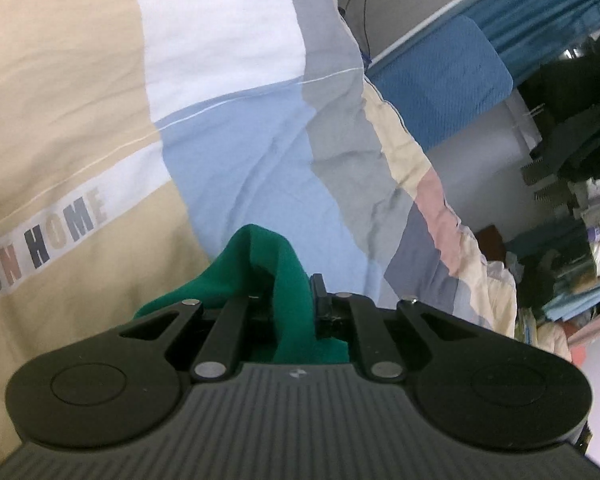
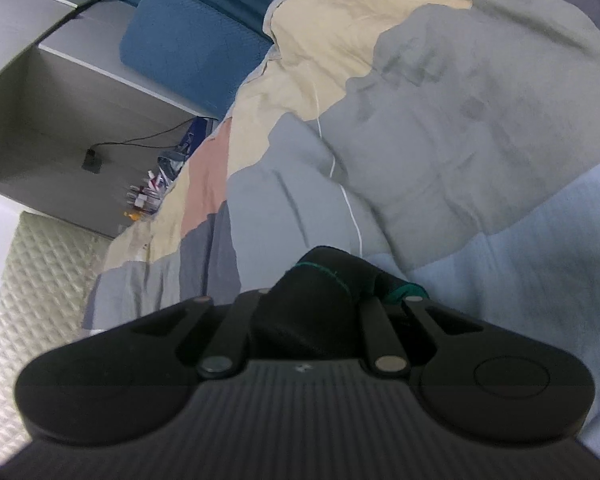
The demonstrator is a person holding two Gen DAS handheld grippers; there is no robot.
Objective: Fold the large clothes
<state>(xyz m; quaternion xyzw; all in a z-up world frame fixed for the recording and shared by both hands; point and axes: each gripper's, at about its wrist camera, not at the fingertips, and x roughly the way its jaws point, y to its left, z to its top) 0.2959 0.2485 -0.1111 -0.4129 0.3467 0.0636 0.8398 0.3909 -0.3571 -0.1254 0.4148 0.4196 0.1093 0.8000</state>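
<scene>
A green garment (image 1: 278,268) is bunched between the fingers of my left gripper (image 1: 296,300), which is shut on it above the patchwork quilt (image 1: 240,152). In the right wrist view, my right gripper (image 2: 320,300) is shut on a dark fold of the same garment (image 2: 324,280), with green stitching and a green bit showing at its right. The cloth covers the fingertips of both grippers. The rest of the garment is out of view.
The quilt (image 2: 440,140) covers a bed, printed "HOME" at the left. A blue pillow (image 1: 440,76) lies at the bed's head, also in the right wrist view (image 2: 188,44). Piled clothes (image 1: 580,152) stand to the right. A quilted mattress edge (image 2: 40,300) and a grey shelf (image 2: 80,120) sit left.
</scene>
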